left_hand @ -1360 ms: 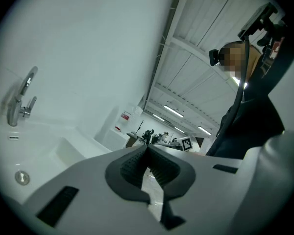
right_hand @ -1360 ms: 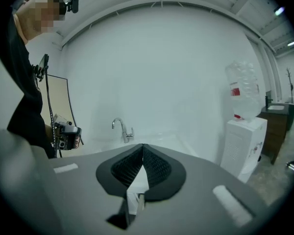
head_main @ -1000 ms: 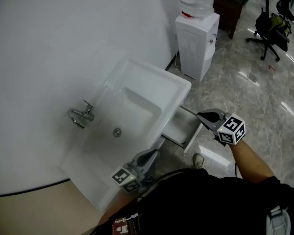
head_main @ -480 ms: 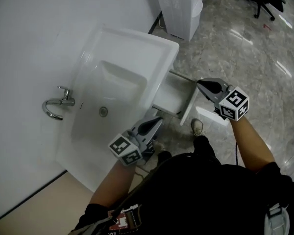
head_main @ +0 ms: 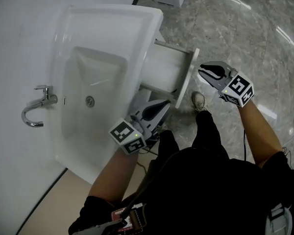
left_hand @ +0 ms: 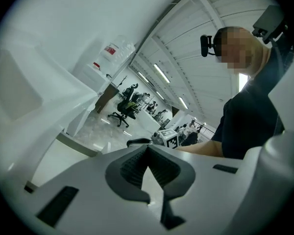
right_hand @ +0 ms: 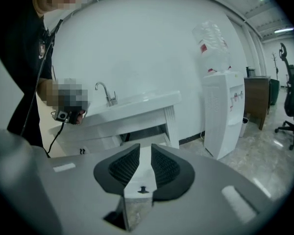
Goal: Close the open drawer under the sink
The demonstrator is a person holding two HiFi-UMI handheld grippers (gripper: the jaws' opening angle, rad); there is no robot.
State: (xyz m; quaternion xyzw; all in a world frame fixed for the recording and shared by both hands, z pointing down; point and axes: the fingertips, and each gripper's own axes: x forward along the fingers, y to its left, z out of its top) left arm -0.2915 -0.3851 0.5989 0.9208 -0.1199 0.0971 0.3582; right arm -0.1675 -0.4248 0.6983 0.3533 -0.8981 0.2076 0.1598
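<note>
The drawer (head_main: 167,71) is seen pulled out from under the sink (head_main: 112,18), in the upper centre of the head view, with its front panel (head_main: 190,77) turned toward the right of the frame. The right tongs (head_main: 204,71) are held just beside that panel and cannot be seen to touch it. Their jaws have just been opening and stand narrowly apart, with nothing between them. The left tongs (head_main: 164,105) are held at the lower edge of the drawer, below the sink's rim, with the jaws closed tip to tip on nothing. No grasp is judged to be needed. The panel is best met near its middle with the tips of the right tongs, so that the drawer is not skewed as it slides. The push should be directed straight toward the sink, leftward in the frame and along the drawer's sides, and made slowly and evenly until the panel sits flush. The left tongs should be drawn clear of the closing gap so that they are not pinched. A slam is to be avoided.
</note>
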